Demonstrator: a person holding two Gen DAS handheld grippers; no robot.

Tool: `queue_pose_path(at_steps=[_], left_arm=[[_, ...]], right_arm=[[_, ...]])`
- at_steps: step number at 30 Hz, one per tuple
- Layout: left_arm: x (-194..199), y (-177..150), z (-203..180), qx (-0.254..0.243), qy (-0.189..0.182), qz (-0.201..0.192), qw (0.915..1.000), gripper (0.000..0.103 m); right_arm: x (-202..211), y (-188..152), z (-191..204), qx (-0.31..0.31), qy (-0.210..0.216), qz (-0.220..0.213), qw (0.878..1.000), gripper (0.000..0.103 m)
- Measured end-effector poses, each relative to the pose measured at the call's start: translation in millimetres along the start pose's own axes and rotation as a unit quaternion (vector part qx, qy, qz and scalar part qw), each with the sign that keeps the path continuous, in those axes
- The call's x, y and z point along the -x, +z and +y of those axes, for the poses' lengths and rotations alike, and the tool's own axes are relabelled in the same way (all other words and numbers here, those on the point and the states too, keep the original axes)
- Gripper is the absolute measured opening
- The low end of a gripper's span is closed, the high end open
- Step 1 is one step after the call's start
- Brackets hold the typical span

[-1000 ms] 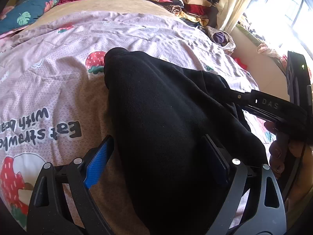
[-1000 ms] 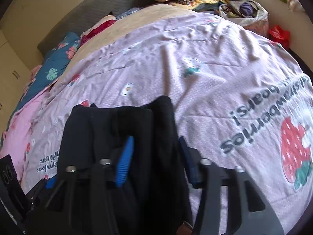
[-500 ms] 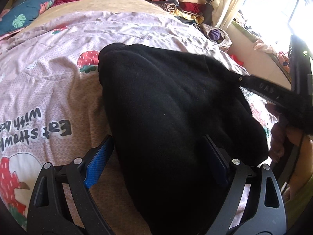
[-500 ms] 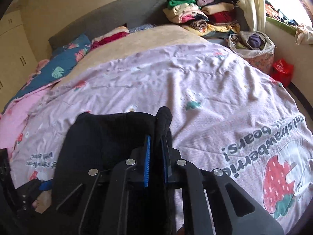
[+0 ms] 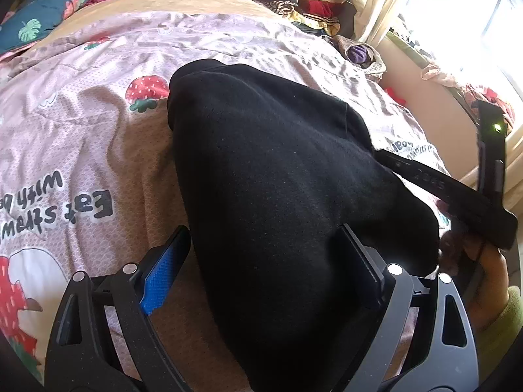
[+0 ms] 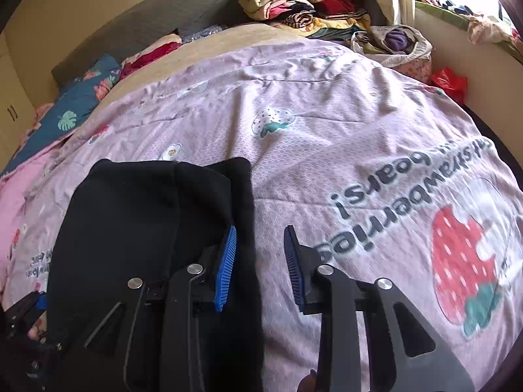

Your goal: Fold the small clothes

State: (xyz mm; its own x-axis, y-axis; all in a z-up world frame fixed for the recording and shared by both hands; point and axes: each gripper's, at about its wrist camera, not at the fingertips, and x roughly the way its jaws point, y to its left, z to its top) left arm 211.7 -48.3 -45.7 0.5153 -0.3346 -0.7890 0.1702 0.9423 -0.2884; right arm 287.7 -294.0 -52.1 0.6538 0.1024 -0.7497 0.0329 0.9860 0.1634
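A black garment [image 5: 278,176] lies folded over on the pink strawberry quilt [image 5: 81,130]. My left gripper [image 5: 261,261] is open, its jaws standing either side of the garment's near end, with cloth bulging between them. In the right wrist view the same garment [image 6: 137,222] lies at lower left. My right gripper [image 6: 260,261] is open over the garment's right edge, its left pad above the black cloth and its right pad above the quilt [image 6: 359,130]. The right gripper's body [image 5: 457,196] shows at the right of the left wrist view.
A pile of folded clothes [image 6: 304,3] sits at the bed's far end by the grey headboard [image 6: 147,23]. A cloth basket [image 6: 395,45] and a red bag [image 6: 447,81] stand off the far right corner. Blue floral pillows [image 6: 75,107] lie far left. A bright window [image 5: 474,16] is at right.
My right gripper was shut on the garment's right edge half a second ago; it has now opened and let go. The garment has settled flatter. My left gripper stayed open in place.
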Motion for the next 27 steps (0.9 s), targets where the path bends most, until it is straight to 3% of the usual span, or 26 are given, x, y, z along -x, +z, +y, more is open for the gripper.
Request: queue_pose_path(at_steps=[2, 4, 9, 13, 18, 19, 20, 21, 27], left_arm=[[2, -2, 1, 0.002, -0.001, 0.000, 1.0000, 0.083], [4, -3, 2, 0.002, -0.002, -0.001, 1.0000, 0.082], [8, -8, 4, 0.010, -0.006, 0.000, 0.9999, 0.083], [12, -12, 5, 0.013, -0.007, 0.000, 0.9999, 0.083], [17, -16, 5, 0.014, -0.004, -0.001, 0.9999, 0.083], [19, -16, 5, 0.013, -0.004, -0.001, 0.9999, 0.082], [19, -17, 5, 0.012, -0.004, -0.001, 0.9999, 0.082], [20, -17, 5, 0.012, -0.005, -0.001, 0.9999, 0.082], [25, -18, 6, 0.012, -0.006, 0.000, 0.9999, 0.082]], right_arm=[[10, -4, -6, -0.018, 0.020, -0.005, 1.000, 0.033], [23, -9, -13, -0.041, 0.051, -0.008, 0.998, 0.043], [60, -25, -16, -0.054, 0.109, -0.024, 0.992, 0.051], [77, -40, -10, -0.043, 0.131, -0.011, 0.990, 0.053], [67, -57, -7, -0.050, 0.135, 0.027, 0.989, 0.056], [65, -60, -8, -0.054, 0.136, 0.032, 0.989, 0.055], [62, -62, -8, -0.057, 0.136, 0.039, 0.988, 0.032], [60, -65, -9, -0.059, 0.138, 0.040, 0.988, 0.018], [69, -70, -14, -0.081, 0.146, 0.029, 0.986, 0.014]])
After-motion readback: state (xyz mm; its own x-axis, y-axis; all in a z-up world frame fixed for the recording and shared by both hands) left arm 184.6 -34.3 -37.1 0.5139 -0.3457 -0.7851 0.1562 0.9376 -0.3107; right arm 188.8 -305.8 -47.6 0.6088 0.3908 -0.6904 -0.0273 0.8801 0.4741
